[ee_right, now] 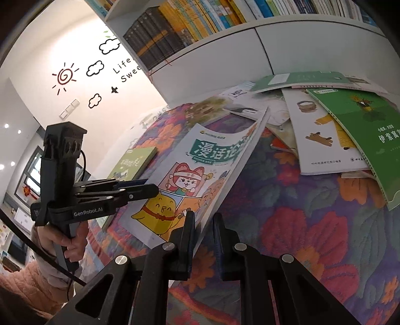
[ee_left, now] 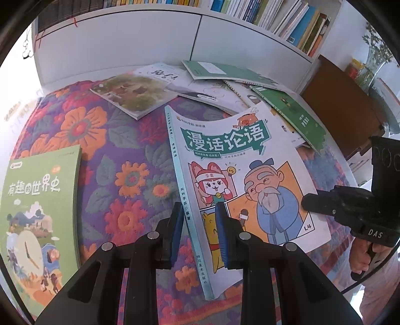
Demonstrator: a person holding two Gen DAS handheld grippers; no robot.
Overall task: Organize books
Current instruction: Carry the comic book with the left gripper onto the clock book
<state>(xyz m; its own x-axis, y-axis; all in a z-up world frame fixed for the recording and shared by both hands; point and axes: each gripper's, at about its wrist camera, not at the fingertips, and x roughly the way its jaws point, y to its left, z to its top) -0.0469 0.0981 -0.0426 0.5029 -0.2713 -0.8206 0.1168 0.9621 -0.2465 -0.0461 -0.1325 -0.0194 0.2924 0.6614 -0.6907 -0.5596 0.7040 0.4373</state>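
Note:
A white comic book [ee_left: 250,162] with a teal title banner and cartoon figures is held tilted above the floral cloth [ee_left: 112,162]. My left gripper [ee_left: 198,212] is shut on its spine edge, blue pads pressing both sides. My right gripper [ee_left: 306,202] grips the opposite edge at the lower right corner. In the right wrist view the same comic book [ee_right: 200,160] has its near edge pinched in my right gripper [ee_right: 203,220], while my left gripper [ee_right: 152,191] clamps its far side, held by a hand in a pink sleeve.
A green book [ee_left: 37,200] lies flat at the left of the cloth. A loose pile of books [ee_left: 225,82] is scattered at the back, under a white bookshelf [ee_left: 275,20] full of upright books. A brown cabinet [ee_left: 345,105] stands at the right.

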